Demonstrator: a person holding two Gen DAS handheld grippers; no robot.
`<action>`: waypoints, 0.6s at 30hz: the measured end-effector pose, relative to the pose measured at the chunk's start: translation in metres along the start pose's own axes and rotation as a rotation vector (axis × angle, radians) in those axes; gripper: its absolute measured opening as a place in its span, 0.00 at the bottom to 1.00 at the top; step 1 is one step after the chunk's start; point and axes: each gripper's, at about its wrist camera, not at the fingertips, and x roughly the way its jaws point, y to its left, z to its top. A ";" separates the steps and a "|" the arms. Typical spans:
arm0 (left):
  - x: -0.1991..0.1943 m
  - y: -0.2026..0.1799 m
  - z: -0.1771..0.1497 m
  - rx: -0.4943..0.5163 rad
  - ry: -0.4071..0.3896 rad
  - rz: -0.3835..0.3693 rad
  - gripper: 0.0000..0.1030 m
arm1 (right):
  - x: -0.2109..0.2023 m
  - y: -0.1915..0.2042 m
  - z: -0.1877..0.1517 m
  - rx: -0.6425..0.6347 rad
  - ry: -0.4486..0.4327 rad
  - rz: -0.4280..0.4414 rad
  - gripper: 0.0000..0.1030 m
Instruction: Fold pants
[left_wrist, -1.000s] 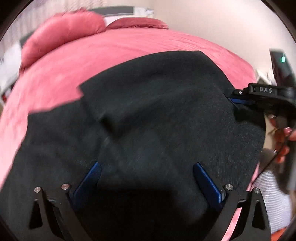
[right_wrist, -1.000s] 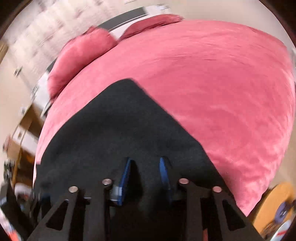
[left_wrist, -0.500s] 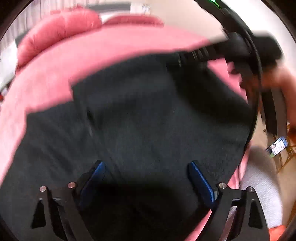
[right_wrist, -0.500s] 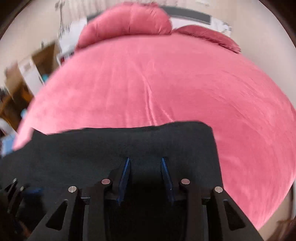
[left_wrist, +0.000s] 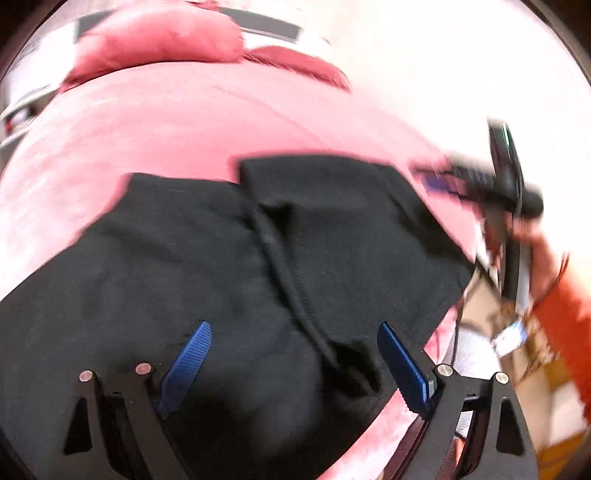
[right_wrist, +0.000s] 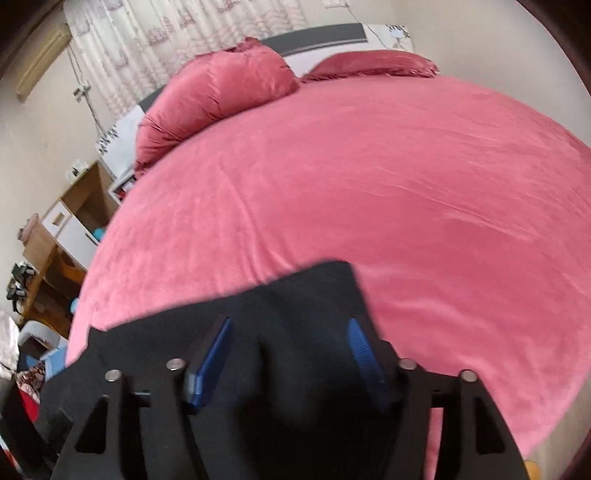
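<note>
Pants (left_wrist: 221, 258) are seen folded over on the bed (right_wrist: 369, 184); left gripper (left_wrist: 295, 365) is held apart, right gripper (right_wrist: 290, 350) is opening, nothing clamped; smoothing is judged left.

Pink bed (right_wrist: 406, 177) bears black pants (left_wrist: 184, 266), seemingly two pillows (right_wrist: 221, 92).

A wide bed with a pink velvety cover (right_wrist: 369, 184) fills the room, with 2 matching pink pillows (right_wrist: 214, 92) at a dark grey headboard (right_wrist: 317, 37). Pale patterned curtains (right_wrist: 166, 33) hang behind. Cream walls (right_wrist: 40, 122) meet wooden shelving with white drawers (right_wrist: 70, 221) on the left.
</note>
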 end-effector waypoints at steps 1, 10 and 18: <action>-0.007 0.012 0.001 -0.028 -0.014 0.008 0.90 | -0.003 -0.011 -0.005 0.001 0.024 -0.009 0.65; -0.059 0.110 -0.041 -0.227 -0.006 0.122 0.90 | 0.026 -0.061 -0.043 0.145 0.237 0.069 0.65; -0.073 0.073 -0.084 0.073 0.056 0.250 0.90 | 0.033 -0.066 -0.041 0.158 0.252 0.092 0.68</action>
